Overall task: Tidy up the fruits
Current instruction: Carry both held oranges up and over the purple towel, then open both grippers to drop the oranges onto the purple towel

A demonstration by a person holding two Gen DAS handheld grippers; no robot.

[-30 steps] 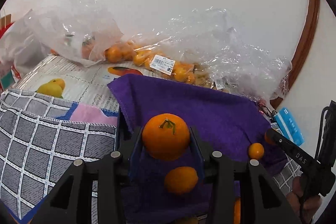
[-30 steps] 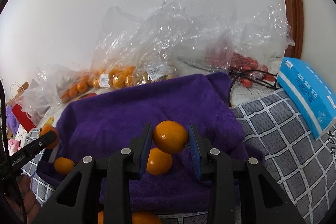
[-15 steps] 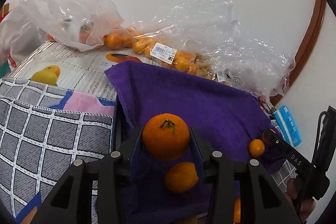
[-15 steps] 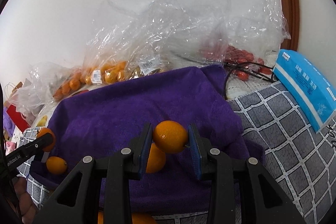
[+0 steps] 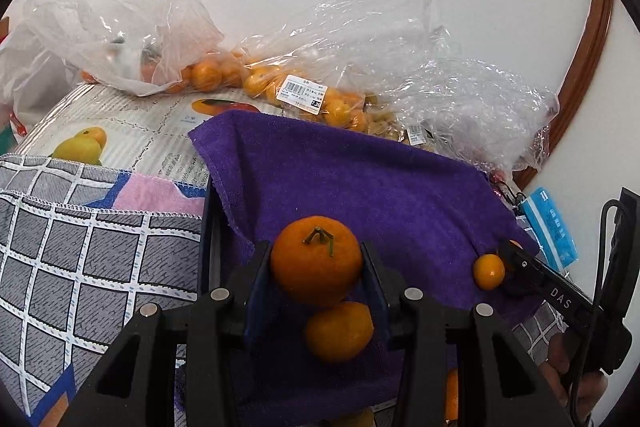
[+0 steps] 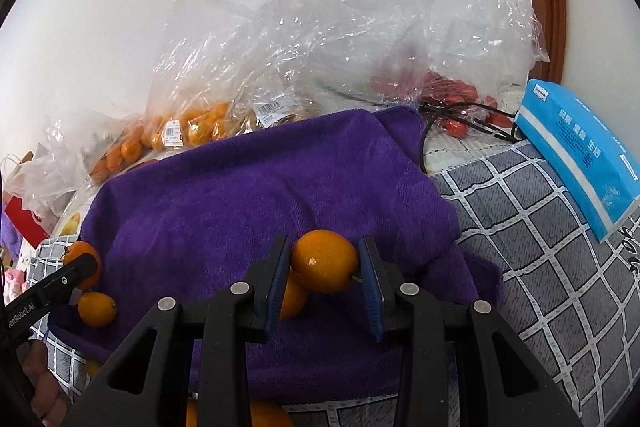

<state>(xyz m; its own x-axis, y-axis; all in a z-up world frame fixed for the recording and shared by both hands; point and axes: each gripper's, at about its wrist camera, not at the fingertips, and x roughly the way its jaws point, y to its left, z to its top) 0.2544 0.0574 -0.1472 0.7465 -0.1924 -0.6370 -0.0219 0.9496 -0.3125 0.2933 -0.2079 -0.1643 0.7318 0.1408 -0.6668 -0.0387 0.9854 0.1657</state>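
Observation:
My left gripper (image 5: 316, 267) is shut on a stemmed orange mandarin (image 5: 316, 261), held over the near edge of the purple towel (image 5: 352, 183). A second mandarin (image 5: 339, 331) lies on the towel just below it. My right gripper (image 6: 324, 263) is shut on a smaller smooth orange fruit (image 6: 324, 261), also over the purple towel (image 6: 248, 195). Another fruit (image 6: 292, 301) lies under it. A small orange fruit (image 6: 97, 308) lies on the towel's left edge, next to the left gripper's fingertip (image 6: 82, 269). That small fruit also shows in the left wrist view (image 5: 489, 271).
Clear plastic bags of mandarins (image 5: 304, 95) and an emptier bag (image 5: 120, 39) lie against the wall behind the towel. A bag of red fruit (image 6: 452, 99) and a black cable (image 6: 460, 119) lie at the back right. A blue tissue pack (image 6: 580, 155) lies on the grey checked cloth (image 6: 532, 235).
Both grippers have moved a little forward and lower over the towel, each still holding its fruit. The bags look nearer and lower in view.

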